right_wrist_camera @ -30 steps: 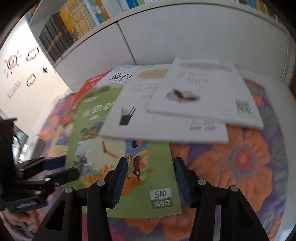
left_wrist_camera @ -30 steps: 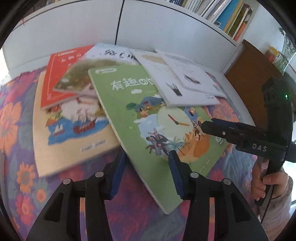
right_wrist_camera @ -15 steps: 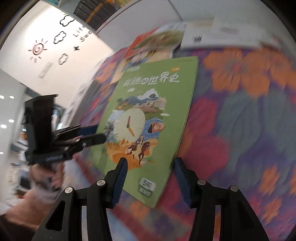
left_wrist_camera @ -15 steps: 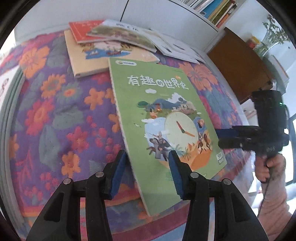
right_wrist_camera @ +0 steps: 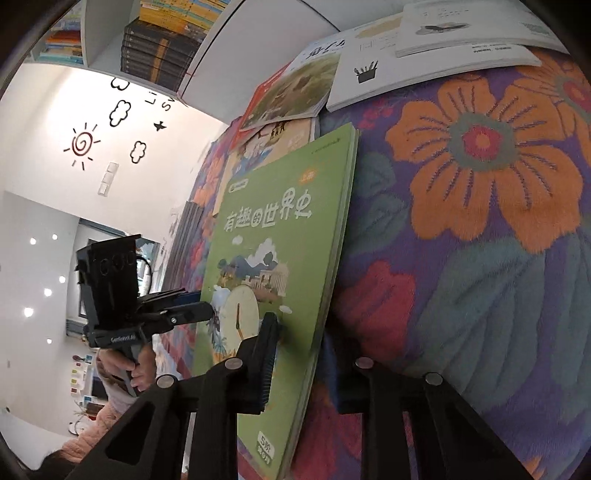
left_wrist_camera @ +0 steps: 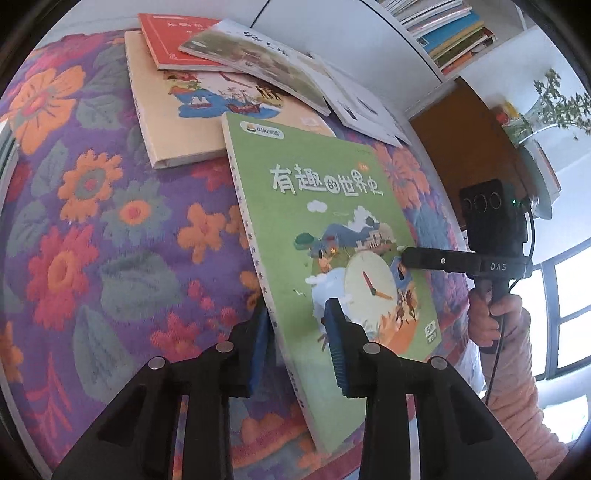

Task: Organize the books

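Observation:
A green picture book (left_wrist_camera: 332, 229) with a clock on its cover is lifted at a tilt above the floral cloth. My left gripper (left_wrist_camera: 297, 343) is shut on its lower spine edge, one blue pad on the cover and one underneath. In the right wrist view the green book (right_wrist_camera: 273, 240) stands between the jaws of my right gripper (right_wrist_camera: 306, 358), which are closing. One pad presses the cover and the other finger is hidden behind the book. The right gripper (left_wrist_camera: 410, 258) grips the book's far side, and the left gripper (right_wrist_camera: 201, 310) shows at the opposite edge.
A beige book (left_wrist_camera: 192, 122), a red book (left_wrist_camera: 166, 44), a landscape-cover book (left_wrist_camera: 258, 59) and white booklets (left_wrist_camera: 365, 107) lie piled at the back of the floral cloth (left_wrist_camera: 110, 229). Behind are white cabinet doors, bookshelves (left_wrist_camera: 447, 33), a brown cabinet (left_wrist_camera: 476, 147) and a plant (left_wrist_camera: 550, 107).
The green book has been drawn out of the pile toward the near edge and tipped up off the cloth. Both grippers have closed onto it.

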A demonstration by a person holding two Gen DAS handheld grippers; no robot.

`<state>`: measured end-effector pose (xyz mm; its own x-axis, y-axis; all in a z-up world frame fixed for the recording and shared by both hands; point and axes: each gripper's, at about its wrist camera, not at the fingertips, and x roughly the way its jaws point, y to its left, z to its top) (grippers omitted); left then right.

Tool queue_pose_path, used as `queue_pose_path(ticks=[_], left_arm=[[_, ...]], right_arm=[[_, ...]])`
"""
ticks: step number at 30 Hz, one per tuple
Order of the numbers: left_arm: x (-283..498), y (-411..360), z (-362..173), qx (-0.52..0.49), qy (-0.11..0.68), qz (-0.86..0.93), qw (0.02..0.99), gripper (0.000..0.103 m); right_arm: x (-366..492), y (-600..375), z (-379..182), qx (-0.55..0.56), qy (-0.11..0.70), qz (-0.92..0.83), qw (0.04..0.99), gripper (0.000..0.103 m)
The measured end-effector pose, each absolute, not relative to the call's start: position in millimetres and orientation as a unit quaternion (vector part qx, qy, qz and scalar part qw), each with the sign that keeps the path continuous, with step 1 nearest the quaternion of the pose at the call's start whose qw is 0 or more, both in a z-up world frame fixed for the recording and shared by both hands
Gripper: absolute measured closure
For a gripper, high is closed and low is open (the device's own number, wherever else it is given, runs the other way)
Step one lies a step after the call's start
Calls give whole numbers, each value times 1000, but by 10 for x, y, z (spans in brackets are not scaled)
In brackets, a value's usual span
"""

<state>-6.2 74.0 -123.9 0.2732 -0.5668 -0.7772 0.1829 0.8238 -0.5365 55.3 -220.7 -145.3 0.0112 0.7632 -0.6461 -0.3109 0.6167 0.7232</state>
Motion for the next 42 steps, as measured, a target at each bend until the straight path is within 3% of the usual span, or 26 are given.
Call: queue_pose_path(ticks=[15,31,42], left_arm=[[-83,620,-1186,-131,523,-220,813,71],[-56,593,-1113,-136,549,-213,796,72],[-136,768,-793,-136,521,-216,815,71]], right_arm=[[492,-2078,-1360,178,578,358,711,84],[407,-1907,-1151,151,604,300,723,79],[286,-1773,-775,135,579,310,741,79]])
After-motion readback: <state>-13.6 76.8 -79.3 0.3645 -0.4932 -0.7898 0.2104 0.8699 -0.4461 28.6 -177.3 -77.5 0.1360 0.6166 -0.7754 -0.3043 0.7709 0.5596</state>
